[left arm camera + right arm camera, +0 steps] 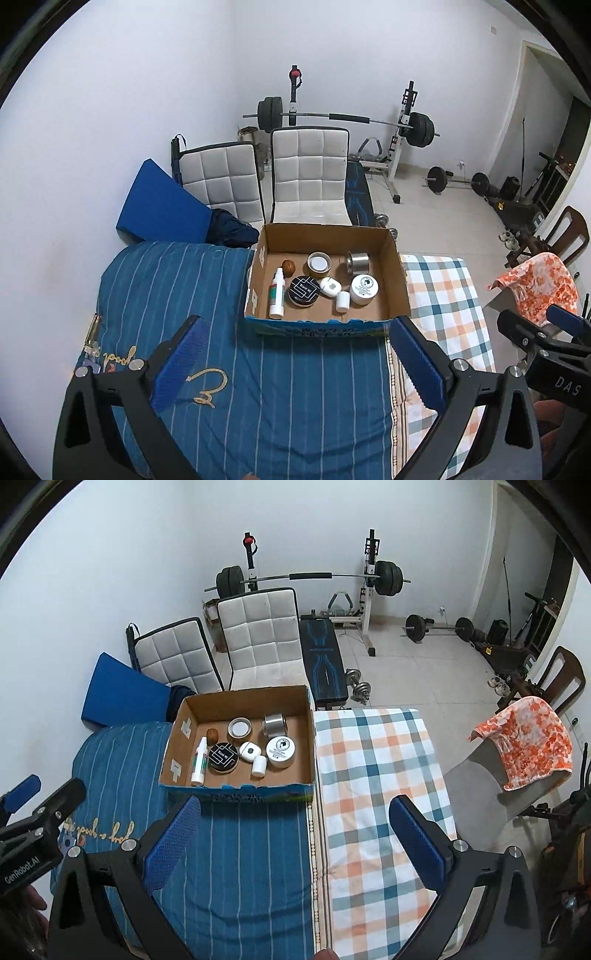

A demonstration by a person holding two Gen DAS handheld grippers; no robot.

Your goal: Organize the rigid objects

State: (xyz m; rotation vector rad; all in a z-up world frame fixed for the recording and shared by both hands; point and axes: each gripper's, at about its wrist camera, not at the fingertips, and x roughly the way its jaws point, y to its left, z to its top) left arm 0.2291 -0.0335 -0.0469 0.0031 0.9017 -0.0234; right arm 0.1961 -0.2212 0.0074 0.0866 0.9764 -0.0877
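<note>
An open cardboard box (395, 273) (310, 738) sits on the bed. Inside lie a white spray bottle (277, 293) (199, 762), a black round tin (303, 290) (222, 757), a white jar (364, 289) (280, 752), a small white bottle (342, 301) (259, 765), a white oval case (330, 286) (249, 751), a metal tin (357, 261) (274, 724), a round lid (318, 264) (239, 727) and a brown ball (288, 266) (212, 735). My left gripper (295, 354) and right gripper (295, 834) are open and empty, above the bed in front of the box.
The bed has a blue striped cover (280, 387) and a plaid sheet (373, 775). Two white padded chairs (310, 173) and a blue pad (155, 199) stand behind the box. A barbell rack (369, 122) and a chair with an orange cloth (528, 738) are further off.
</note>
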